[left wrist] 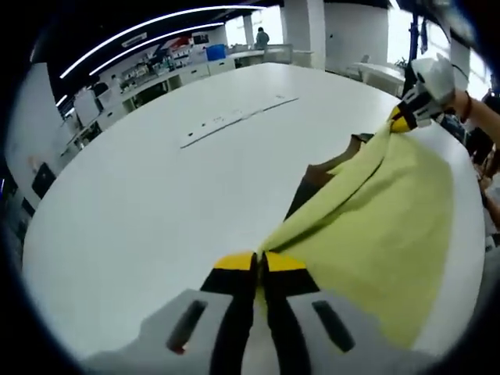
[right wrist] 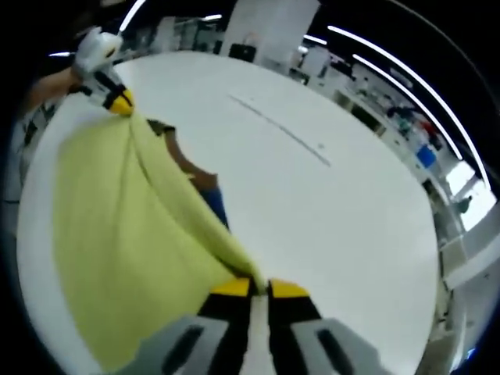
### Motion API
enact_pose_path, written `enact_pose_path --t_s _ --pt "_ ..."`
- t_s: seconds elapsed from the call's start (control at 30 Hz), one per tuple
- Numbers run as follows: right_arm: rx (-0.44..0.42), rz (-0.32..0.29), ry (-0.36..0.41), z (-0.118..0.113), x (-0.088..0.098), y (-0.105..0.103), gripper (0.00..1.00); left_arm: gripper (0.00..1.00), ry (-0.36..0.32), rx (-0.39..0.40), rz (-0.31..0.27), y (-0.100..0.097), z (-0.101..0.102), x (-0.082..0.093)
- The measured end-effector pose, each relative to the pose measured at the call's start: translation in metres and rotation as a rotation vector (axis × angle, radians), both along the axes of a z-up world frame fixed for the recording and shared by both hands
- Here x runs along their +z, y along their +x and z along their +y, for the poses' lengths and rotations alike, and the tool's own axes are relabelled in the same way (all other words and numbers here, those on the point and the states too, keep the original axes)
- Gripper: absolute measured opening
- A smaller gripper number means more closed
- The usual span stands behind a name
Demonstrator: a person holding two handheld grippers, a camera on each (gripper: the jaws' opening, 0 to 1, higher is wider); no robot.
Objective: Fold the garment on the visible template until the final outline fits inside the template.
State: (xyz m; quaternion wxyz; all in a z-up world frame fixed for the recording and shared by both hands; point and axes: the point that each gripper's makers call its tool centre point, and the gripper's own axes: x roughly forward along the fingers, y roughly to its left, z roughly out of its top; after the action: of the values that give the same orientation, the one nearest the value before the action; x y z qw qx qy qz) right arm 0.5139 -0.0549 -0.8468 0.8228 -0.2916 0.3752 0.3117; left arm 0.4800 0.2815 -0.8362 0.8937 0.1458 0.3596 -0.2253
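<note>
White tabletop (left wrist: 156, 211): big, wide bare area beyond the cloth, far rim curving off; thin pale strip (left wrist: 234, 117) lies on it, well apart from the cloth. Yellow garment (left wrist: 375, 242) stretched taut between both tongs, lifted above the tabletop, lower edge cut off by the view rim. Dark brown piece (left wrist: 320, 176) mostly hidden beneath it, blue bit (right wrist: 216, 205) in right gripper view; can't tell what they are. Left tongs (left wrist: 258, 262) pinched on one garment corner. Right tongs (right wrist: 259, 287) clamped on the opposite corner; a hand's wrist visible behind them.
</note>
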Motion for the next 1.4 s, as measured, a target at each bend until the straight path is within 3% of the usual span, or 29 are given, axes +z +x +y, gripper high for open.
enact_pose_path --t_s 0.13,0.27,0.53,0.7,0.77,0.83,0.9,1.0,1.07,1.17,1.4 --pt "-0.043 -0.021 0.087 0.002 0.005 0.005 0.06 0.02 -0.032 0.009 -0.023 -0.001 0.003 0.001" --pt "-0.05 -0.038 0.194 0.009 0.016 0.0 0.2 0.06 -0.025 -0.013 -0.044 -0.004 0.006 0.005" --pt "0.024 -0.088 0.148 0.012 0.025 -0.011 0.3 0.14 -0.009 -0.075 -0.076 -0.011 0.01 0.011" --pt "0.111 -0.118 0.073 0.017 0.019 -0.011 0.33 0.17 0.067 -0.119 -0.081 -0.013 0.015 0.003" --pt "0.156 -0.128 0.014 0.018 0.012 -0.013 0.32 0.14 0.109 -0.135 -0.091 -0.014 0.015 0.004" --pt "0.159 -0.117 0.015 0.021 0.007 -0.015 0.3 0.14 0.113 -0.146 -0.1 -0.011 0.016 0.002" --pt "0.105 -0.094 0.092 0.024 0.008 -0.013 0.28 0.12 0.126 -0.147 -0.111 -0.009 0.016 0.002" --pt "0.081 -0.092 0.116 0.022 0.008 -0.007 0.27 0.08 0.142 -0.141 -0.117 -0.006 0.02 0.0" --pt "0.084 -0.095 0.118 0.023 0.008 -0.008 0.19 0.03 0.147 -0.13 -0.12 -0.005 0.021 0.001" --pt "0.085 -0.092 0.085 0.019 0.0 -0.009 0.0 0.02 0.1 -0.103 -0.114 -0.004 0.022 0.001" --pt "0.073 -0.104 0.09 0.02 0.006 -0.007 0.0 0.01 0.029 -0.057 -0.101 -0.004 0.022 0.004"
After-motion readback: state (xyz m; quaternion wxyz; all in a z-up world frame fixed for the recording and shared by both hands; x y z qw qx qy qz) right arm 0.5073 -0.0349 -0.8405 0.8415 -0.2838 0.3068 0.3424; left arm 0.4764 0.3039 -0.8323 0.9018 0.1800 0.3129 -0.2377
